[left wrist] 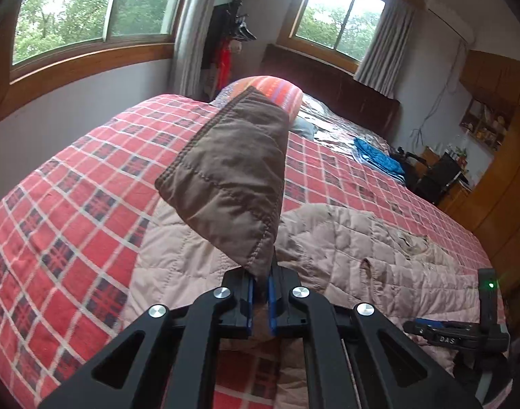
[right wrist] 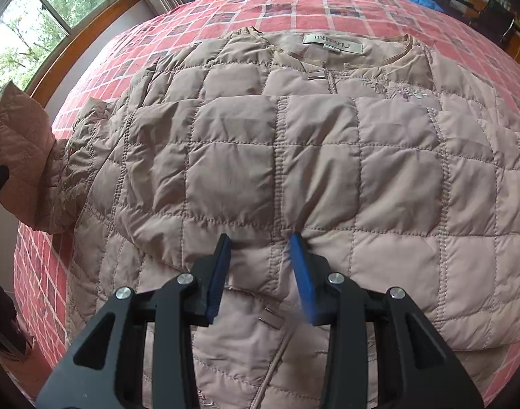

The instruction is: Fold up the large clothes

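Your left claw [left wrist: 260, 301] is clamped on the cuff of a sleeve [left wrist: 232, 173], holding it up above the bed [left wrist: 72, 170]. To its right, the quilted beige jacket [right wrist: 294, 156] lies spread flat on the red checked blanket [right wrist: 260, 6]. Your right claw [right wrist: 261, 274] rests on the jacket's front with its fingers apart, gripping nothing.

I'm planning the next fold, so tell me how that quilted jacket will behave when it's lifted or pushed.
The quilted jacket is probably floppy: the sleeve clamped in the left gripper creases and hangs from the pinch. Its puffy squares suggest it is light for its bulk and springs back after pressing. The smooth, slightly shiny shell may slide between the open right gripper's fingers.
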Demonstrator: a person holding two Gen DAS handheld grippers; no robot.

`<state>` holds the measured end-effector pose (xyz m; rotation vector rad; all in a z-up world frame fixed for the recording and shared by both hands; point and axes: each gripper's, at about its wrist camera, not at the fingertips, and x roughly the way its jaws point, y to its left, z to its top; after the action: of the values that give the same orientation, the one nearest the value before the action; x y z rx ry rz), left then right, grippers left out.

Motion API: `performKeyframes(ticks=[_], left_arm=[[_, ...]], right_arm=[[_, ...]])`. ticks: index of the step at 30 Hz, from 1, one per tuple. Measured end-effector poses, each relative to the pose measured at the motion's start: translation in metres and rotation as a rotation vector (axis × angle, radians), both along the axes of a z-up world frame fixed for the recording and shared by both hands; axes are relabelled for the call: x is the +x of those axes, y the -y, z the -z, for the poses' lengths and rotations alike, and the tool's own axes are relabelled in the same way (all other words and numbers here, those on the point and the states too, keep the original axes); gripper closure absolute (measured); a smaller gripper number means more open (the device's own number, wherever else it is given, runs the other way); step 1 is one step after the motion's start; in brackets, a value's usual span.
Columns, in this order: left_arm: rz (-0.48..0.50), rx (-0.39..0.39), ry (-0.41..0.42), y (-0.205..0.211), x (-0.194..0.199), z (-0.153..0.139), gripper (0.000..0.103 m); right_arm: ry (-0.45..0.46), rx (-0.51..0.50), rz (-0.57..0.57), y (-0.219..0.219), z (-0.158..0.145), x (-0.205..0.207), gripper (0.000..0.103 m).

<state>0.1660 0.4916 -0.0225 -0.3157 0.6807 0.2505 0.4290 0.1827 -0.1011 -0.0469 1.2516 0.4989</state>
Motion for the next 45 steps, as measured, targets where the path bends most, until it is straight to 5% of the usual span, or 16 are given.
performKeyframes(ticks=[9,15,21,24,26,29,37,41,44,45], left_arm=[[0.15,0.022,-0.094,0.067,0.028,0.038,0.093],[0.234,0.001,-0.191,0.081,0.036,0.064,0.066],[0.332,-0.111,-0.12,0.075,-0.002,0.038,0.044],[0.288,-0.15,-0.079,0.052,-0.017,0.022,0.038],[0.18,-0.098,-0.065,0.027,-0.026,0.016,0.033],[0.007,-0.003,-0.1,-0.015,-0.032,0.023,0.033],[0.016,-0.357,-0.138,-0.075,-0.031,0.071,0.033],[0.02,-0.345,-0.148,-0.067,-0.023,0.079,0.035],[0.012,-0.306,-0.168,-0.061,-0.02,0.081,0.06],[0.009,-0.301,-0.17,-0.061,-0.021,0.082,0.074]], right_arm=[[0.003,0.007,-0.003,0.001,0.0,-0.001,0.066],[-0.003,0.019,-0.002,0.001,-0.001,-0.002,0.066],[-0.019,0.041,0.003,0.004,-0.004,-0.002,0.066],[-0.035,0.057,0.011,0.006,-0.006,-0.001,0.065],[-0.056,0.083,0.018,0.007,-0.01,-0.002,0.063],[-0.084,0.143,-0.003,0.003,-0.018,-0.005,0.062],[-0.144,0.26,-0.083,-0.045,-0.039,-0.006,0.059],[-0.177,0.249,-0.09,-0.07,-0.031,0.0,0.059],[-0.194,0.218,-0.098,-0.083,-0.02,0.001,0.068],[-0.191,0.207,-0.095,-0.084,-0.016,0.0,0.079]])
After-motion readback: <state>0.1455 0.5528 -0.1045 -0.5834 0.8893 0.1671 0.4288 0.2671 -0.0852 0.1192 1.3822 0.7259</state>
